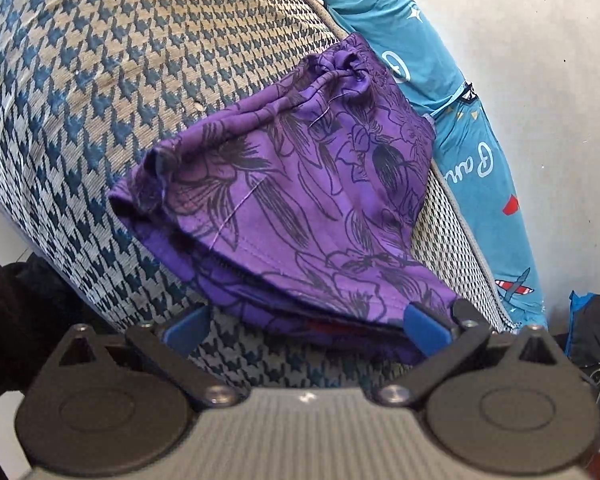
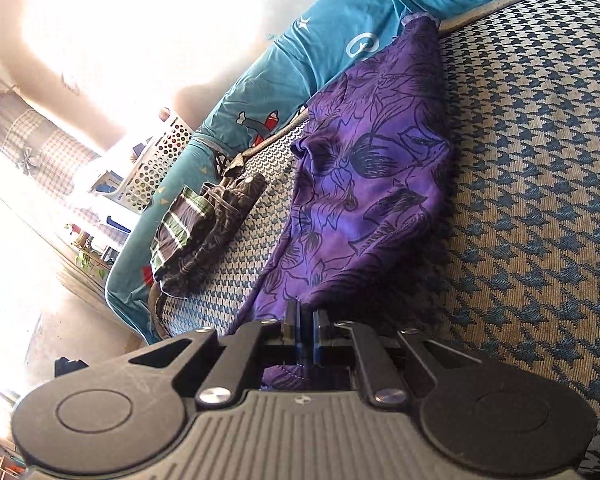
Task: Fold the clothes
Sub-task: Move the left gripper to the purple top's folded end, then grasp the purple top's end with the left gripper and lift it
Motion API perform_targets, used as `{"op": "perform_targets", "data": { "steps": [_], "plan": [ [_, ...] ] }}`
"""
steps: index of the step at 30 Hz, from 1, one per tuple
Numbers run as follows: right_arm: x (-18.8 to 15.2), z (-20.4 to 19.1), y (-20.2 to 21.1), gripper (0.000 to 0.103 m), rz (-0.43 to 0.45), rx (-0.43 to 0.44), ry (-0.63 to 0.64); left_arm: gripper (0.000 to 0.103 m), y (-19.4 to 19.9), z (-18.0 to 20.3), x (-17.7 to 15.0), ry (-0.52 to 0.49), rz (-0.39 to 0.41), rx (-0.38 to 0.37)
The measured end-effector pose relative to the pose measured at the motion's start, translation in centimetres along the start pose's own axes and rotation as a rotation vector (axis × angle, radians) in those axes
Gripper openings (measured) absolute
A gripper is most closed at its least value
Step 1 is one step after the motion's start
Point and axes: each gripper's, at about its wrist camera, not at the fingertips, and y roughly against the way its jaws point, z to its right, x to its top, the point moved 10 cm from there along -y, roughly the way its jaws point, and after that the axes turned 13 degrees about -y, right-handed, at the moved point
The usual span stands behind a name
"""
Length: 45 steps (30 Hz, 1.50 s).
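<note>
**Purple garment pinched at one edge, other claw spread wide**

A purple floral garment (image 1: pixel 300 184) lies folded in layers on a mattress cover (image 1: pixel 80 80) woven in a blue-and-beige houndstooth pattern. Its far edge reaches the cover's grey piped border, beyond which a teal printed sheet (image 1: pixel 472 152) runs along the wall.

The right claw (image 2: pixel 305 326) has its blue pads pressed together on the garment's near edge, with purple cloth bunched between and behind the fingers. The left claw (image 1: pixel 306 326) stands wide apart at the garment's near hem: its right-side blue pad (image 1: pixel 426 324) sits against the cloth's corner, while the other pad lies over bare cover just beside the garment.

Beyond the garment, in the right wrist view, a small pile of dark patterned and striped clothes (image 2: pixel 204 232) rests on the same cover, near the teal sheet. A white perforated basket (image 2: pixel 156 160) stands past the sheet.
</note>
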Motion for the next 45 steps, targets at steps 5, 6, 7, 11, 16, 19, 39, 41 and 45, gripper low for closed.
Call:
{"op": "perform_targets", "data": {
  "steps": [5,6,7,11,16,19,39,41,45],
  "plan": [
    [0.5,-0.2,0.2,0.008,0.012,0.021,-0.019,0.103,-1.0,0.6,-0.4,0.001,-0.004,-0.012],
    [0.6,-0.2,0.2,0.008,0.012,0.022,-0.023,0.103,-1.2,0.7,-0.3,0.007,0.003,-0.015],
    [0.6,-0.2,0.2,0.008,0.012,0.022,-0.025,0.103,-1.5,0.7,-0.1,0.013,0.009,-0.018],
    [0.8,-0.1,0.3,0.008,0.016,0.023,-0.035,0.103,-2.4,0.9,0.6,0.044,0.028,-0.033],
    [0.9,0.0,0.5,0.008,0.018,0.027,-0.048,0.103,-2.9,0.9,1.1,0.067,0.054,-0.046],
    [0.9,0.1,0.4,0.008,0.016,0.021,-0.053,0.103,-2.9,1.1,2.1,0.067,0.09,-0.057],
    [-1.5,-3.3,1.6,0.062,0.08,-0.272,0.694,0.044,-2.9,2.9,7.1,-0.051,0.139,-0.069],
    [-2.9,-4.2,1.4,0.075,0.061,-0.263,0.814,0.044,-2.9,3.0,7.3,-0.055,0.138,-0.07],
    [-5.7,-4.5,-0.3,0.081,-0.004,-0.262,0.96,0.044,-2.8,3.5,7.5,-0.062,0.135,-0.069]
  ]
}}
